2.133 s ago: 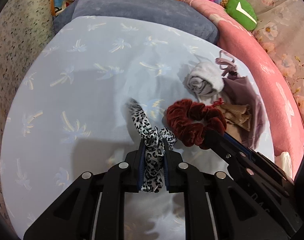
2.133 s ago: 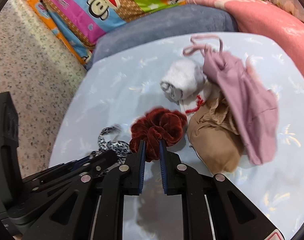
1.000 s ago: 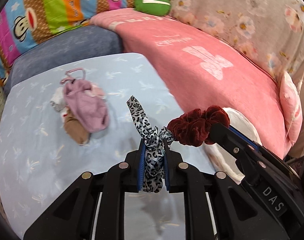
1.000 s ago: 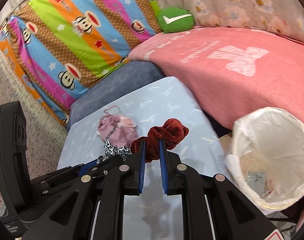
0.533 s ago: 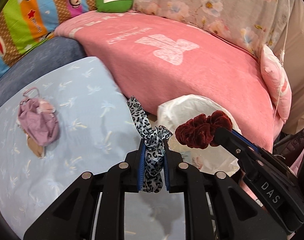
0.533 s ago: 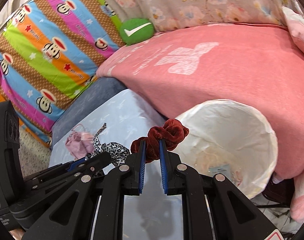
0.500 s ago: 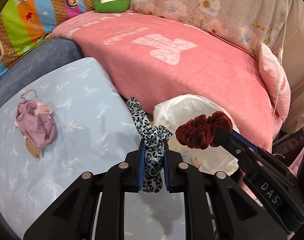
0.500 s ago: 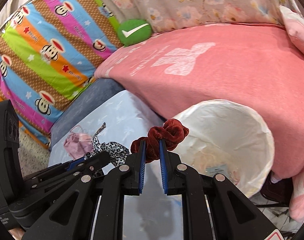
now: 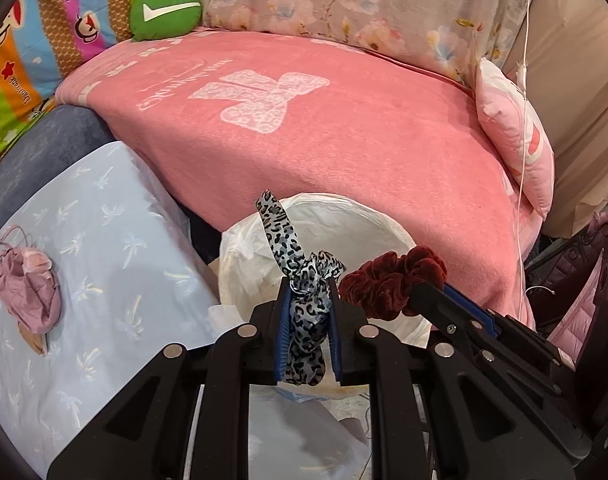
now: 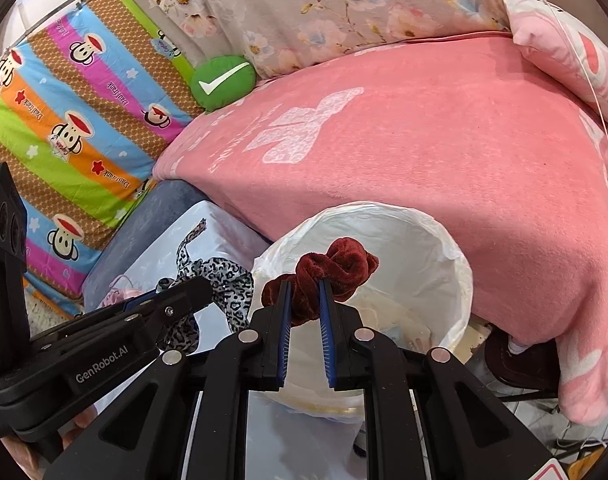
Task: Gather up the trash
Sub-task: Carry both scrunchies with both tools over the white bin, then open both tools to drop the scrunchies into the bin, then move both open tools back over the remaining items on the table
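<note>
Both scrunchies carried from table (image 9: 104, 240), now over lined bin (image 10: 444, 248)

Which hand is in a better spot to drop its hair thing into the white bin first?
Probably the right. The right gripper holds its red scrunchie in front of the bin's opening, while the left gripper's leopard tie sits nearer the bin's rim.

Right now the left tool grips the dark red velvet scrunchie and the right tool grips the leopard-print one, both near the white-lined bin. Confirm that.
Not quite: the items are swapped. The left tool grips the leopard-print scrunchie, as the left wrist view shows; the right tool grips the dark red velvet scrunchie, as the right wrist view shows. Both are near the white-lined bin.
</note>
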Demonstrator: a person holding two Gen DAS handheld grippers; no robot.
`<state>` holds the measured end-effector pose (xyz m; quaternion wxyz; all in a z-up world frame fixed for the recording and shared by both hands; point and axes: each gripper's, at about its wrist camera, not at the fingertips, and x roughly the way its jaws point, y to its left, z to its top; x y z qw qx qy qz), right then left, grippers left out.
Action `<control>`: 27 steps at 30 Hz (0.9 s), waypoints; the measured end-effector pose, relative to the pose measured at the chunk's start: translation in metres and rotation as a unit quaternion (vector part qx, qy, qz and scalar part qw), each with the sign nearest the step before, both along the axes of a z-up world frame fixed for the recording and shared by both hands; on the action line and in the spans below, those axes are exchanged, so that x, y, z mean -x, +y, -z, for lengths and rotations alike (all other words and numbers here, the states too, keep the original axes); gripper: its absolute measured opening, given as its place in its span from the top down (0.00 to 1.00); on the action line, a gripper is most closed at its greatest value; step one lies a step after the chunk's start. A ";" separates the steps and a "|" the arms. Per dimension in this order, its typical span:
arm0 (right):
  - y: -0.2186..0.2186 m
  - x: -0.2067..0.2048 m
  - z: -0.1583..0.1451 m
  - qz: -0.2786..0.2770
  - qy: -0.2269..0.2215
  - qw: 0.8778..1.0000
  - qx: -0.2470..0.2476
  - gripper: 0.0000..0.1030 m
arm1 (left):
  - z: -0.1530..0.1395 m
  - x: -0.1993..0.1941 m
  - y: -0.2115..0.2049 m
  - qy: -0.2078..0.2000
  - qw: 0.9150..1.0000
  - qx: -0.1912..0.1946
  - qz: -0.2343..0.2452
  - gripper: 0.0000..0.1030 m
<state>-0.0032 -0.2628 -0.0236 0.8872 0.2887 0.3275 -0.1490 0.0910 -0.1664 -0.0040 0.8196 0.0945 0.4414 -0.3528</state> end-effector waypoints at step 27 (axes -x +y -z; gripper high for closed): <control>0.011 -0.012 0.005 -0.013 0.011 1.000 0.002 0.82 | 0.011 -0.017 0.018 0.012 0.998 -0.003 -0.055 0.46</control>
